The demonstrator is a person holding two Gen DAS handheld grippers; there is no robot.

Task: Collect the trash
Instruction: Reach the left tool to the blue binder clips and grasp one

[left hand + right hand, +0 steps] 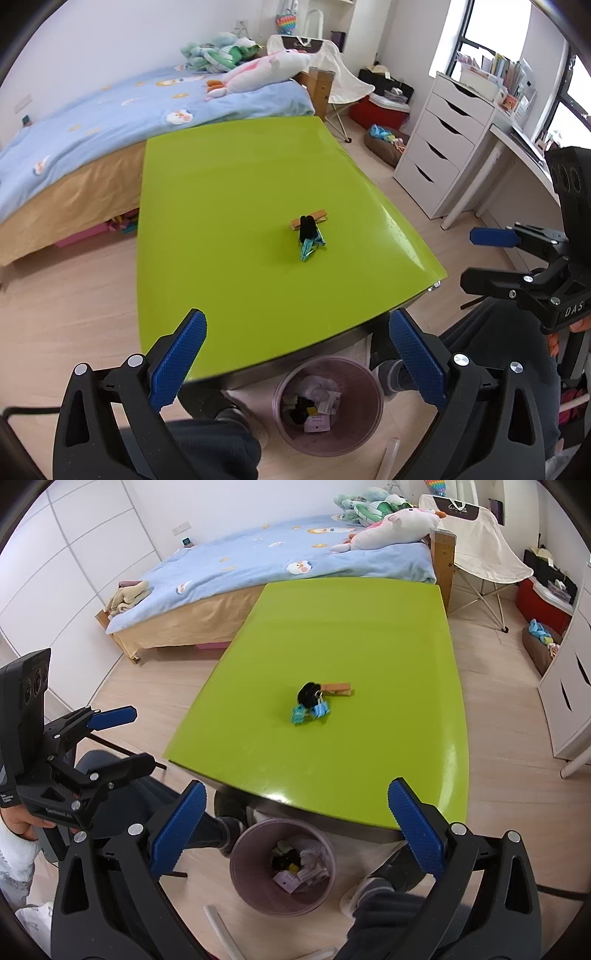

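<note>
A small heap of clips lies in the middle of the green table (229, 206) (369, 627): a black binder clip (306, 229) (308, 694), blue-green binder clips (309, 248) (310, 712) and a wooden clothespin (310, 218) (338, 688). A purple trash bin (328, 404) (282, 866) with paper scraps stands on the floor under the table's near edge. My left gripper (297, 354) (122, 738) is open and empty, above the near edge. My right gripper (295, 830) (480, 258) is open and empty, also short of the table.
A bed (110, 122) with a blue cover and plush toys stands behind the table. A white drawer unit (439, 144) and desk are at the right, a folding chair (343, 85) at the back. The person's legs (207, 830) are beside the bin.
</note>
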